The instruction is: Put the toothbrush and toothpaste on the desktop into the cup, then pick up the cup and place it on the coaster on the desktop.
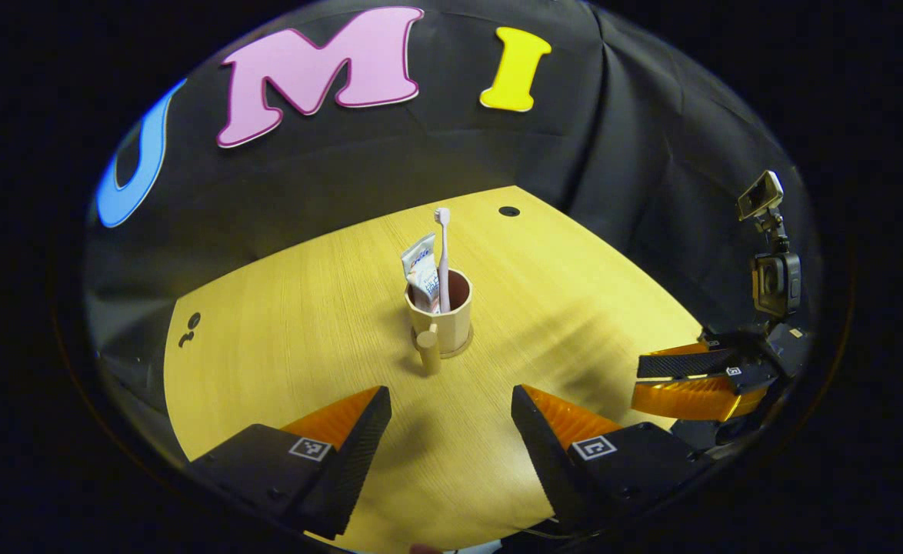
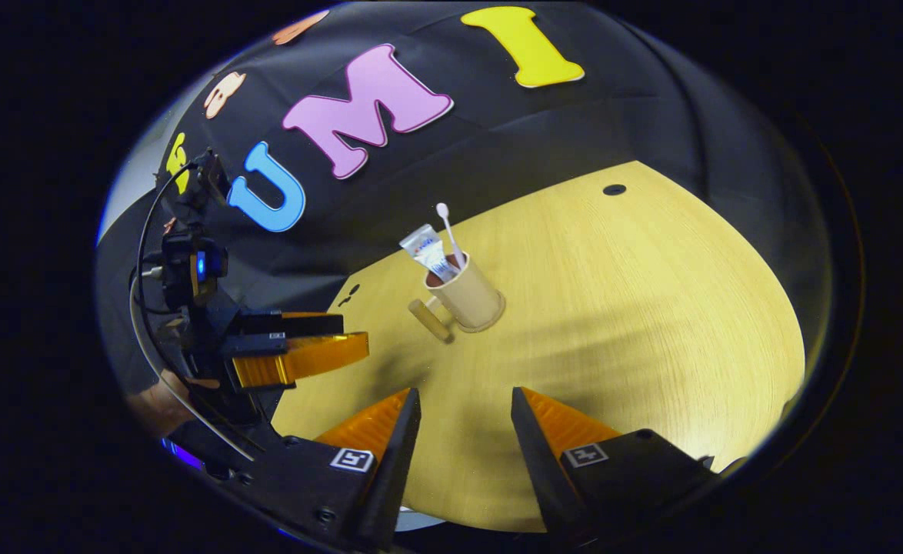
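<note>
A: Starting with the left gripper view, what does it show?

B: The cup stands upright on the coaster near the middle of the wooden desktop. The toothbrush and the toothpaste stand inside it, side by side, bristles up. The cup's handle points toward the camera.

A: And the claw there?

B: The left gripper hangs above the desktop with its fingers spread wide, holding nothing, well apart from the cup. The right gripper shows off to the right, over the desk's edge; its opening I cannot tell from here.

A: Now the right gripper view?

B: The same cup stands on the desktop, the toothbrush and toothpaste leaning out of it toward the left. The handle sticks out to the lower left.

A: Its claw?

B: The right gripper is parted and empty, short of the cup. The left gripper shows at the left, beside the desk's edge, with a hand below it.
</note>
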{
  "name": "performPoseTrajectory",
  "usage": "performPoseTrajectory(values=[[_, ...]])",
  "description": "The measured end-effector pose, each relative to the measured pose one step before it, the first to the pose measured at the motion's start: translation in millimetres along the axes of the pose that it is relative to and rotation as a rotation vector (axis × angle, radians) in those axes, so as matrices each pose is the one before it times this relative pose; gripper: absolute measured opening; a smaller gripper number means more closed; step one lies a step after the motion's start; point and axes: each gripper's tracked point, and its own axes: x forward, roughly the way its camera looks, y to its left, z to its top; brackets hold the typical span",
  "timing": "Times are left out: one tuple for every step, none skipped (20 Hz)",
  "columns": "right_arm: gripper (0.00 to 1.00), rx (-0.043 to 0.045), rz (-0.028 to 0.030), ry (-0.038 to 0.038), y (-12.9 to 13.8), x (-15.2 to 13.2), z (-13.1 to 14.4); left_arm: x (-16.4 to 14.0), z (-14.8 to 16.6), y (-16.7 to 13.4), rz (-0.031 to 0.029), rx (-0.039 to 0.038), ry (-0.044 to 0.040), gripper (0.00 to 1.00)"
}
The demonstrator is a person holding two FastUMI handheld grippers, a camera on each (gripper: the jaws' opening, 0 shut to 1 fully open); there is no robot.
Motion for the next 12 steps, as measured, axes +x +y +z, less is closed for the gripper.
performPoseTrajectory(values=[[0.83, -0.00625, 0.00506, -0.00679, 7.08, -1.08, 3.63, -9.90, -3.43, -1.30, -0.01187, -0.01682, -0.01165, 0.97], [0.85, -0.00926, 0.00213, -0.00834, 6.34, -1.90, 4.40, -8.57, -2.35, -0.21, -0.00399, -0.01410, -0.01316, 0.97], [0.70, -0.01188, 0.00165, -0.00502, 5.25, -1.40, 3.13, -7.95, -2.67, 1.41, 0.00077, -0.01494, -0.01679, 0.97], [0.88, -0.01072, 0.00278, -0.00427, 6.19, -1.82, 3.71, -6.59, -0.85, 0.50, -0.00034, -0.01869, -0.01691, 0.97], [0.94, -0.00858, 0.00340, -0.00898, 6.62, -0.50, 4.28, -5.41, -1.64, 0.59, -0.00346, -0.02441, -0.01496, 0.96], [0.98, -0.01047, -0.00027, -0.00749, 5.93, -0.78, 5.60, -5.15, 0.59, 0.58, -0.00330, -0.02832, -0.01703, 0.94], [0.98, -0.00779, -0.00030, -0.00303, 5.37, -1.07, 2.23, -5.84, 0.62, -0.50, -0.00980, -0.02979, -0.01687, 0.95], [0.98, -0.00683, 0.00318, -0.00322, 6.67, -2.57, 1.84, -6.04, 1.73, -1.17, -0.01167, -0.02890, -0.01733, 0.94], [0.98, -0.00808, 0.00177, -0.00421, 6.98, -1.54, 2.47, -6.96, 2.65, -1.26, -0.01573, -0.02311, -0.02019, 0.94], [0.98, -0.00677, -0.00008, -0.00027, 4.33, -0.96, 0.73, -5.74, 2.48, -1.04, -0.01051, -0.01047, -0.01600, 0.94], [0.98, -0.00511, 0.00159, -0.00091, 5.21, -1.47, 0.53, -5.82, 1.77, 1.07, -0.00208, -0.00693, -0.01567, 0.94], [0.98, -0.00424, 0.00199, -0.00300, 4.92, -0.47, 2.38, -5.57, 0.47, 0.87, -0.00084, -0.00444, -0.01073, 0.94]])
